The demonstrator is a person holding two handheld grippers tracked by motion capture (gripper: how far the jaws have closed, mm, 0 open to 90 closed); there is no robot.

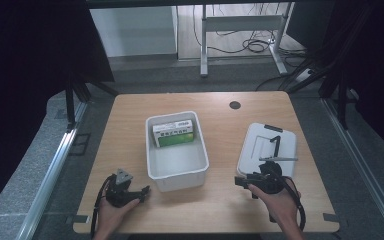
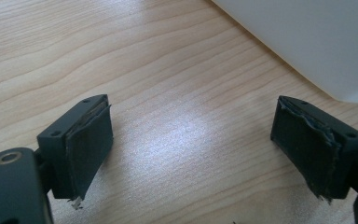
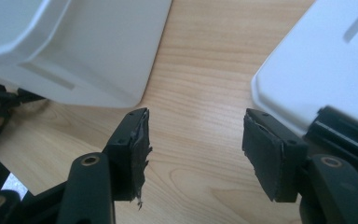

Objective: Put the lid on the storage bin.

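both sets of fingers apart, nothing between them. left gripper point(image 1: 142, 192) low over bare table point(image 1: 130, 130), just left of the white bin's point(image 1: 200, 172) near corner. right gripper point(image 3: 196, 140) jaws wide, over the wood between the bin and the white lid point(image 1: 260, 150), which lies flat at right. green box point(image 1: 174, 134) sits inside the bin against its far wall.

A wooden table point(image 1: 130, 125) with 2 obstacles: a white open bin point(image 1: 177, 172) at centre and a flat white lid point(image 1: 260, 142) to its right. A bare strip runs between them. The front edge and left side lie open.
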